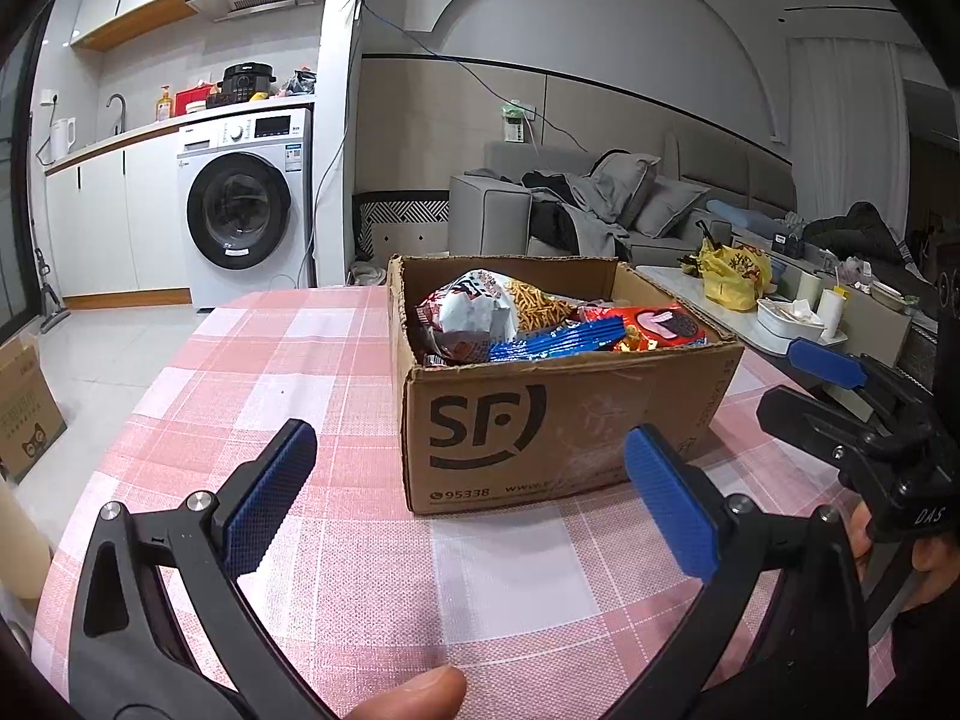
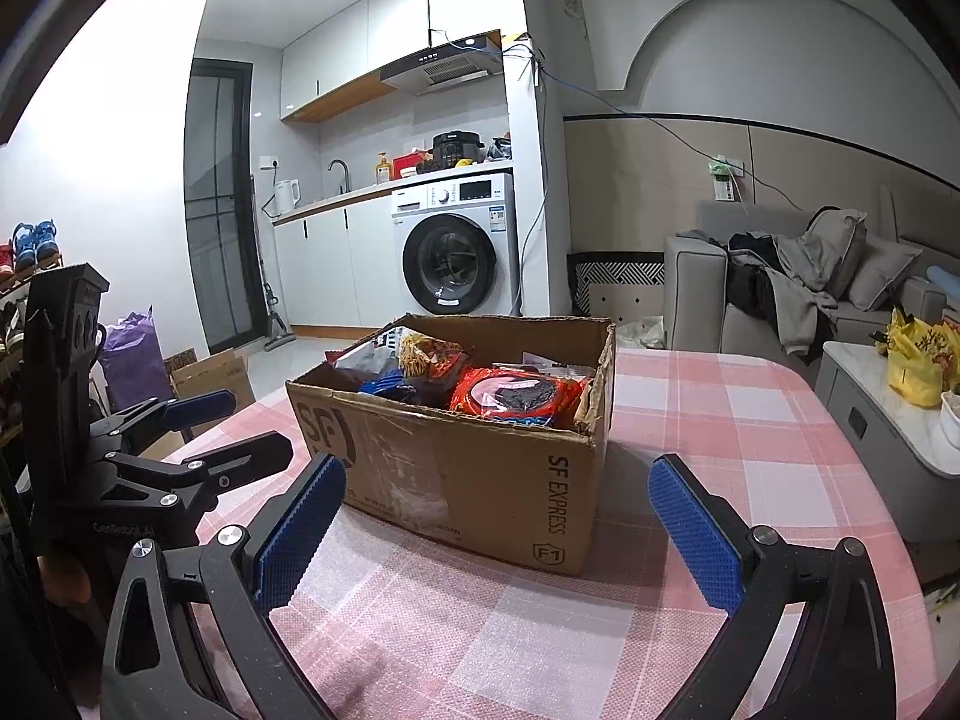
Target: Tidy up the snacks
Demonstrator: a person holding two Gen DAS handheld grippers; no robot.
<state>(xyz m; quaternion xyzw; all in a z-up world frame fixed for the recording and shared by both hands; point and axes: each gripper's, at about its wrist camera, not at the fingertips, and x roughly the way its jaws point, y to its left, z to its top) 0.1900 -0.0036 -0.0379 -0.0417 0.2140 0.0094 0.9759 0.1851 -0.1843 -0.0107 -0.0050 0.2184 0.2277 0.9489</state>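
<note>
Both the left gripper (image 1: pixel 471 495) and right gripper (image 2: pixel 498 531) hover spread wide, empty. The cardboard box (image 1: pixel 564 420) of snacks (image 1: pixel 534 318) sits at twelve o'clock on the checked tablecloth (image 1: pixel 270 372). The bags look light, crinkly and crushable; pinch an edge seam.

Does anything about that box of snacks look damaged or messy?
Yes. The cardboard box has a ragged, torn top rim at its near right corner, and the snack packets inside are heaped at angles, not stacked. Nothing has spilled onto the checked tablecloth.
</note>
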